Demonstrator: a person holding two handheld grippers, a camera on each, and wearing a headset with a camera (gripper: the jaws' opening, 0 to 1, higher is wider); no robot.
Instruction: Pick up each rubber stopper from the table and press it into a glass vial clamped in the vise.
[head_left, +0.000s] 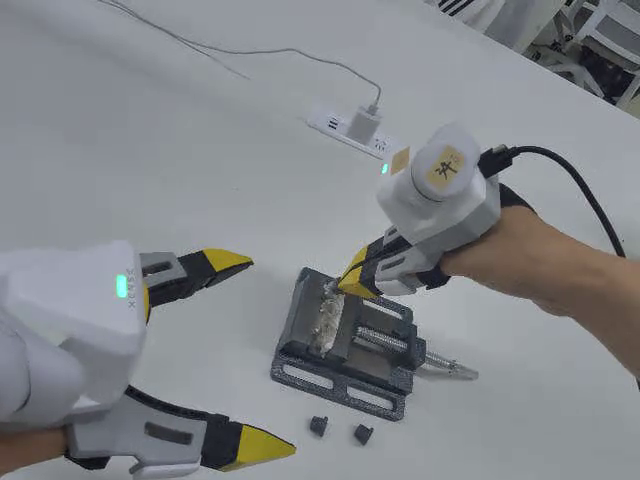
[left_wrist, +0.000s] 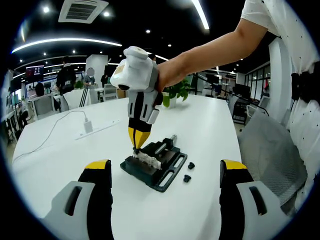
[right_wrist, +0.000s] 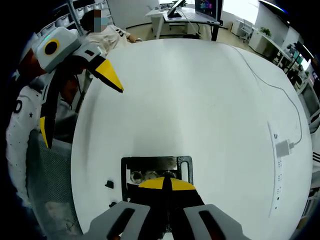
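Ahead of you, a white power strip (head_left: 345, 130) lies flat with a white charger (head_left: 362, 124) plugged into it. A thin grey cable (head_left: 300, 55) trails from the charger toward the far side. Office chairs (head_left: 605, 35) cluster beyond the far corner. Behind your workplace, a potted plant (left_wrist: 181, 90) stands under long ceiling light strips (left_wrist: 201, 15), and people (left_wrist: 65, 75) stand in the background.

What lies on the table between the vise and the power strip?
Nothing, just bare table between the vise and the power strip, seen in the head view.
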